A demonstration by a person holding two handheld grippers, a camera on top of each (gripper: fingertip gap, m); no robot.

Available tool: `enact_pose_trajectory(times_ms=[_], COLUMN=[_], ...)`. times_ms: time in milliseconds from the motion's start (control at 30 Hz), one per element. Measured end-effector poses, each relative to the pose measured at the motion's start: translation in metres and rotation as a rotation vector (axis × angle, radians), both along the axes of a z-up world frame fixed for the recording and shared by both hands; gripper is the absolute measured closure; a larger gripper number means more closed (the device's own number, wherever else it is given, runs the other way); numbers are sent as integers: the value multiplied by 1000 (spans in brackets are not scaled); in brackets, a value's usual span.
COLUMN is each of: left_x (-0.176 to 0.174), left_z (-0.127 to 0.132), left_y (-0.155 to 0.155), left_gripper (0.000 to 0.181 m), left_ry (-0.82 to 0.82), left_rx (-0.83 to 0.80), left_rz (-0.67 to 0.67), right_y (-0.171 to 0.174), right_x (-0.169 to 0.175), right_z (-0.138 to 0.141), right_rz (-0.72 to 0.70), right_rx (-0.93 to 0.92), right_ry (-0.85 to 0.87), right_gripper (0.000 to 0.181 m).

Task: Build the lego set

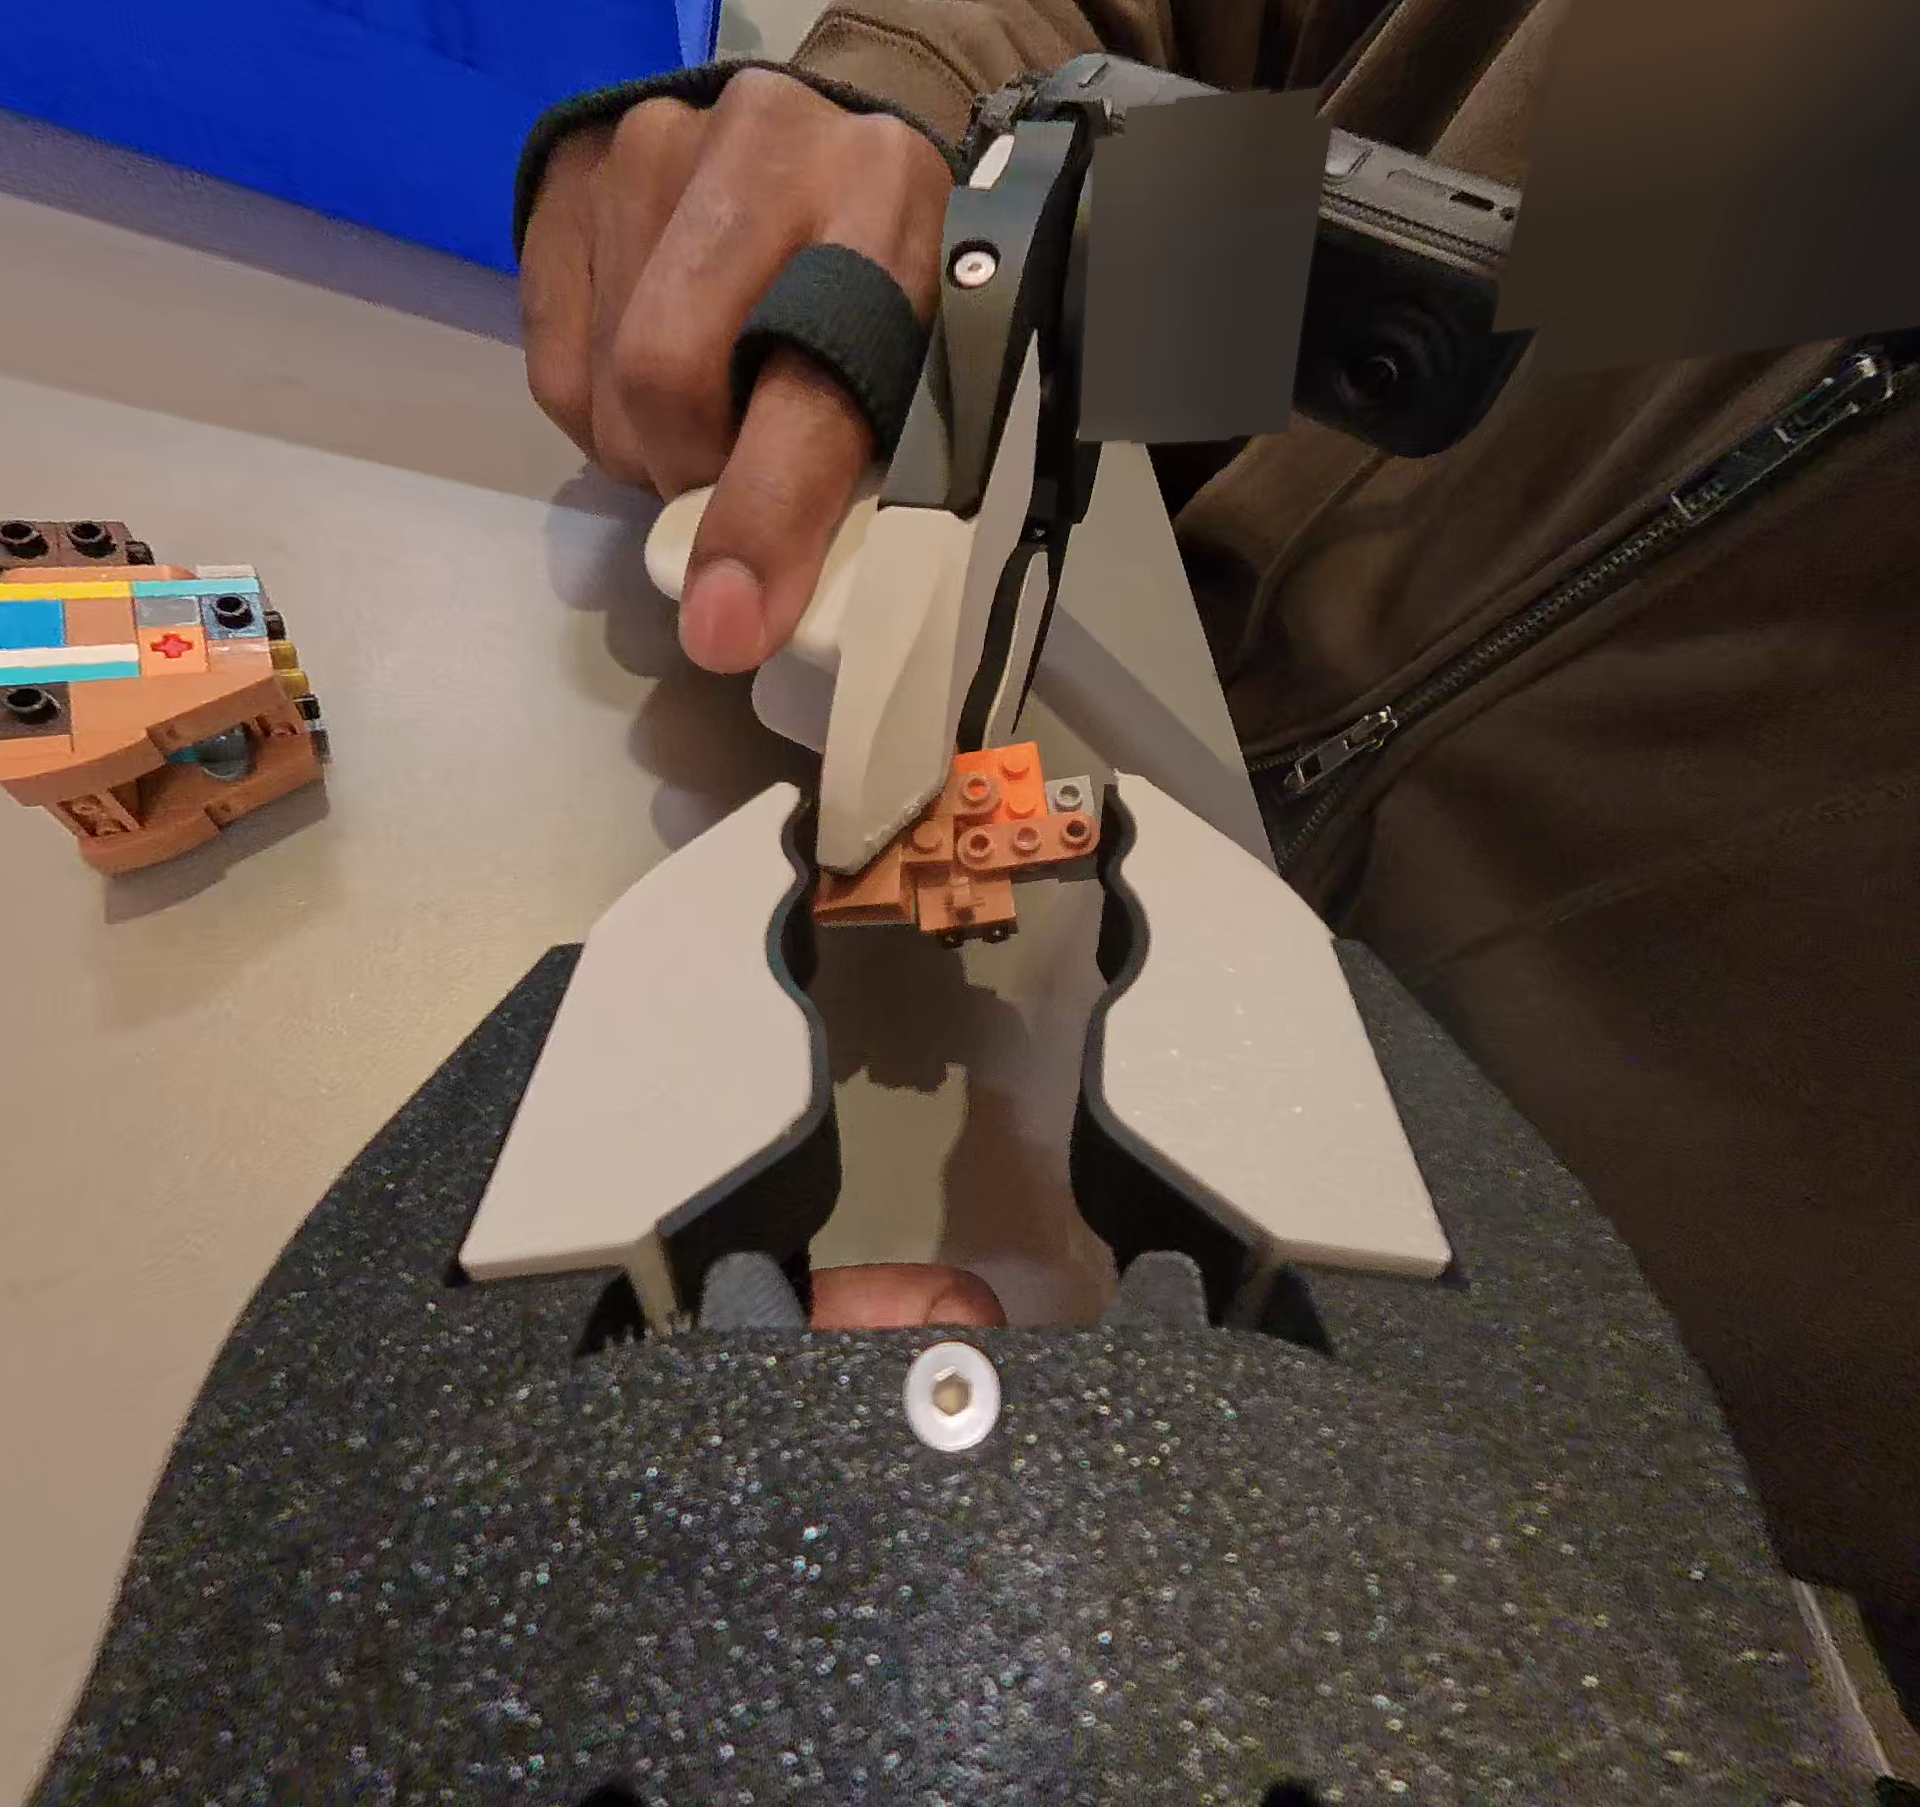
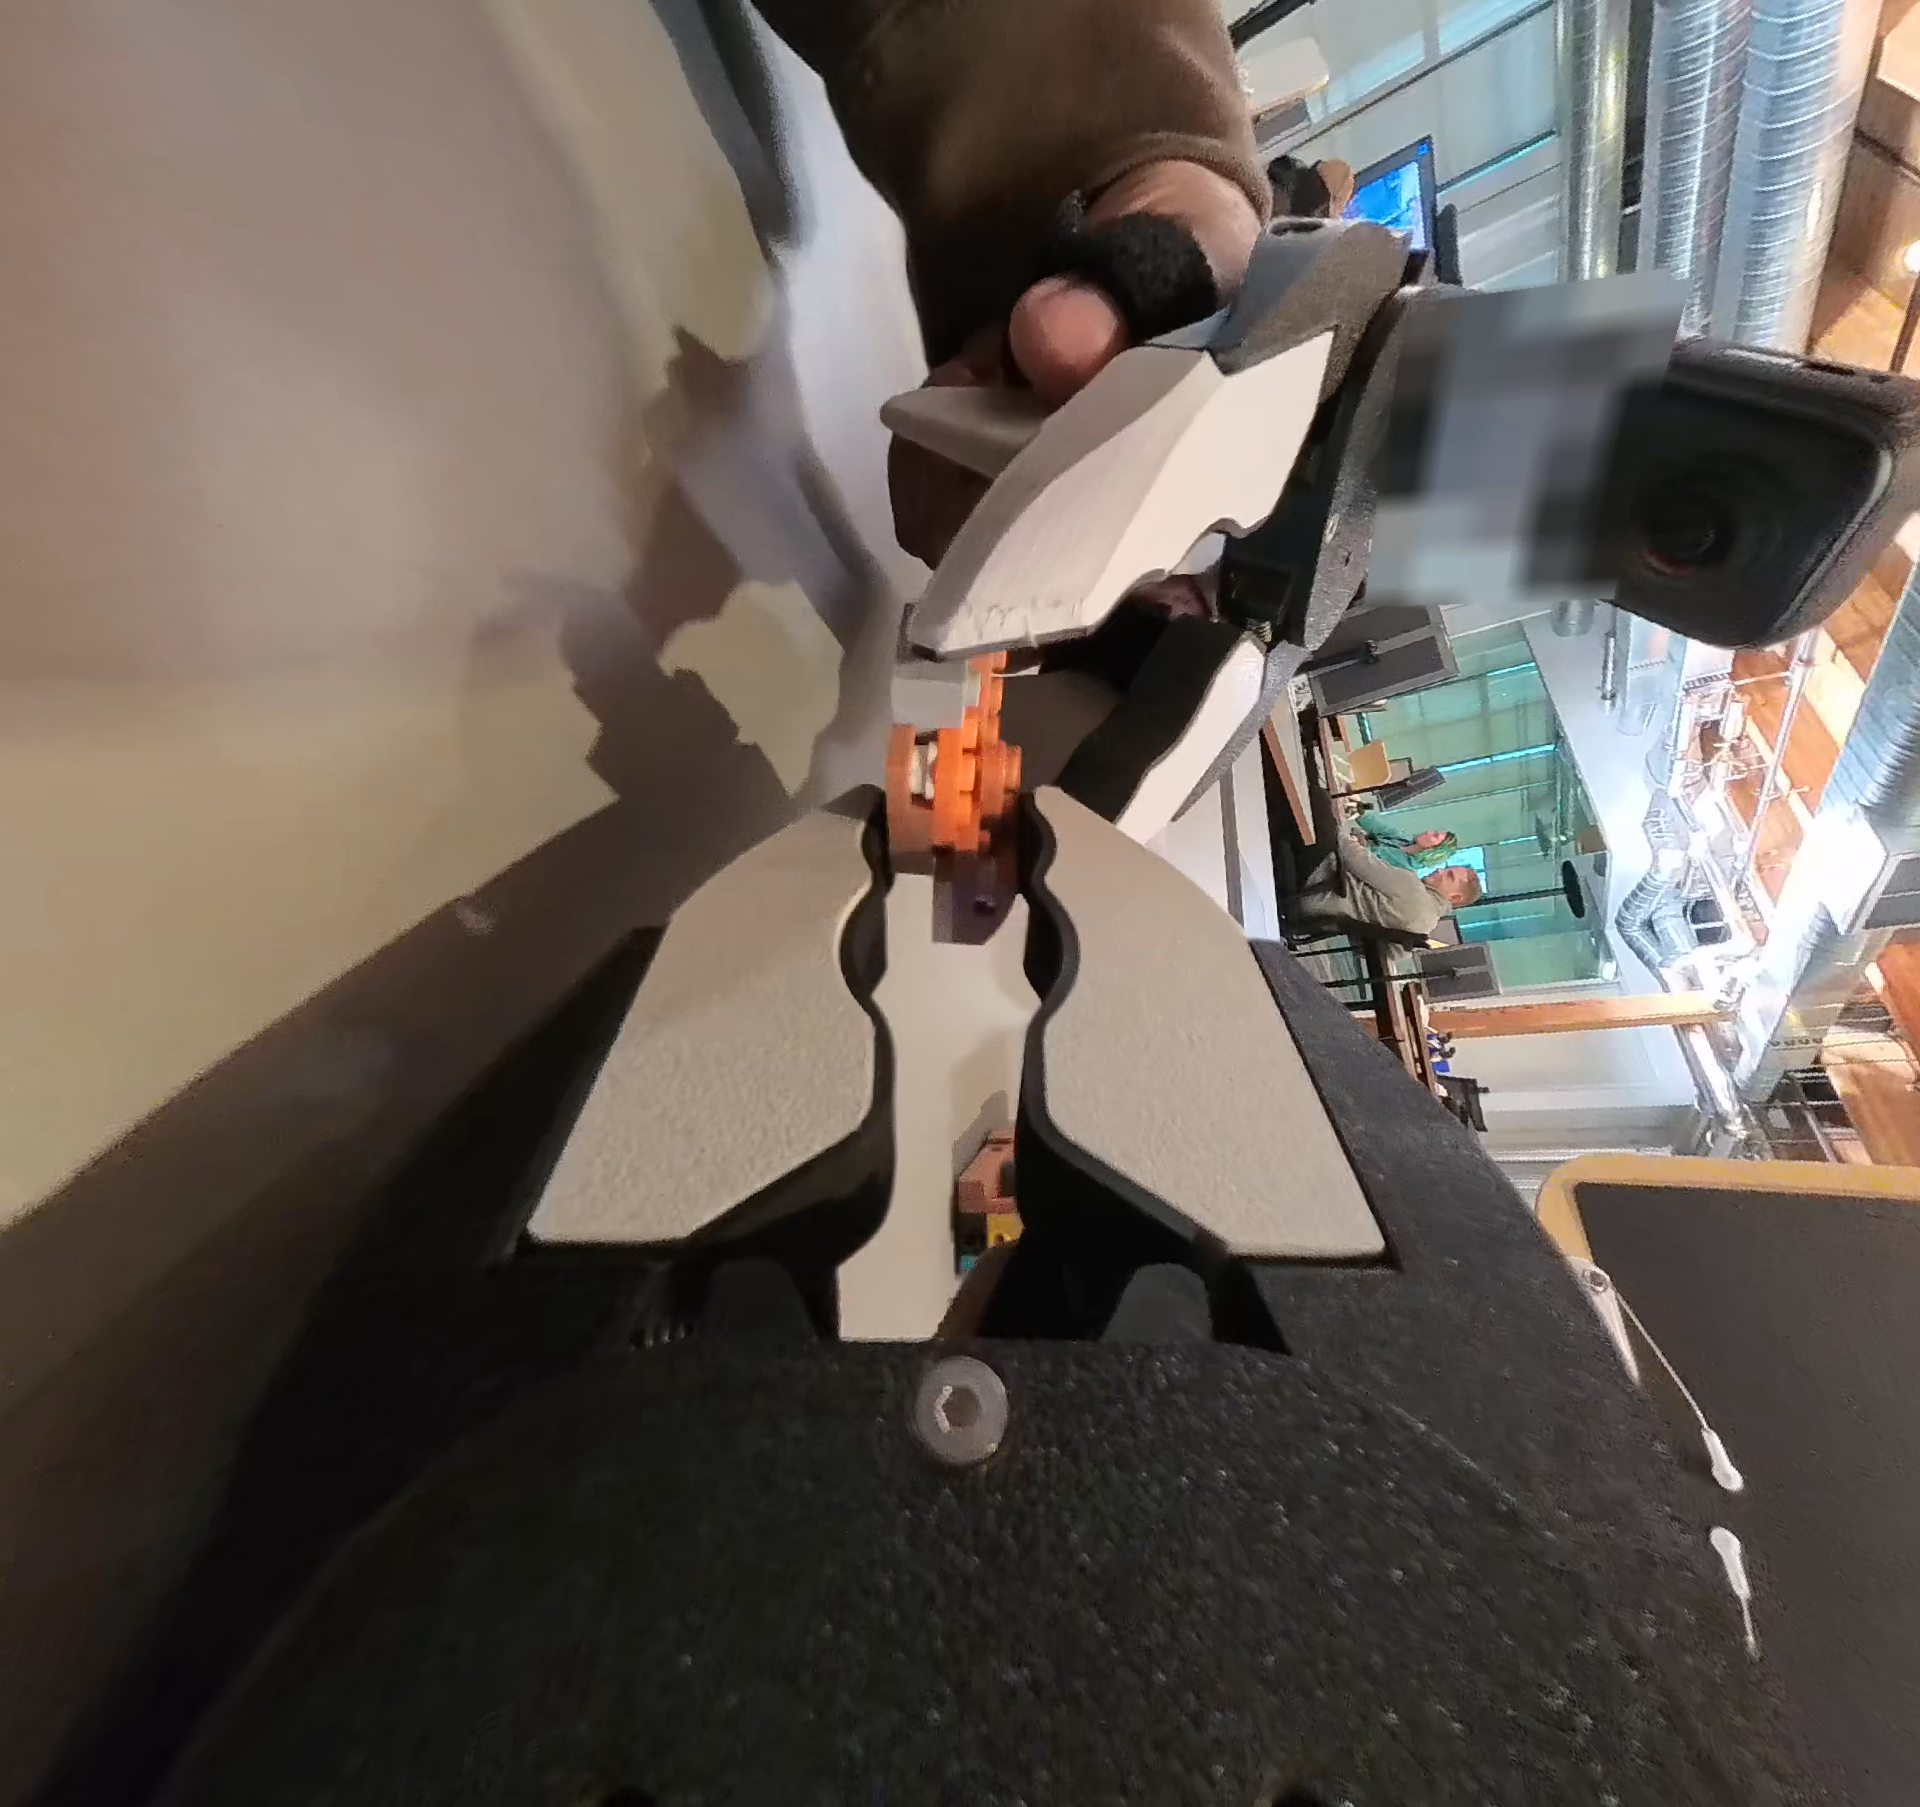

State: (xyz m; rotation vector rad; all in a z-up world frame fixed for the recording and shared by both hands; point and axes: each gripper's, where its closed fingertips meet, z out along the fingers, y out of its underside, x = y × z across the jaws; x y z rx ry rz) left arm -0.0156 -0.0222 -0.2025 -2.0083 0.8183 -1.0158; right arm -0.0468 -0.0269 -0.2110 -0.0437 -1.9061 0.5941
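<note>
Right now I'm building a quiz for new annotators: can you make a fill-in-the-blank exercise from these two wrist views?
1. The larger lego build rests on the ___.
2. Behind it stands a ___ bin.
3. The small lego assembly between the fingertips of the left gripper is mostly ___.

Missing words: table; blue; orange.

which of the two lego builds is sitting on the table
The larger brown build with teal and white stripes rests on the table; the small orange one is held up between the claws.
</note>
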Motion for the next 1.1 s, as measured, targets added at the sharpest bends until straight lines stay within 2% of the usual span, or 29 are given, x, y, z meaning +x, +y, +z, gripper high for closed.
enact_pose_trajectory(times_ms=[367, 633, 867, 1100], left_x=[5, -10, -9, -21], left_z=[6, 21, 12, 11], left_y=[2, 1, 0, 0], left_gripper=[128, 118, 115, 113], left_ry=[-28, -122, -126, -116], left_rx=[-23, 7, -51, -51], left_rz=[19, 154, 251, 336], right_y=[1, 9, 9, 21], right_x=[4, 1, -2, -5], right_z=[5, 10, 5, 18], right_rz=[6, -51, -74, -140], right_rx=[-28, -30, -21, -55], right_ry=[11, 47, 32, 89], right_gripper=[160, 160, 160, 160])
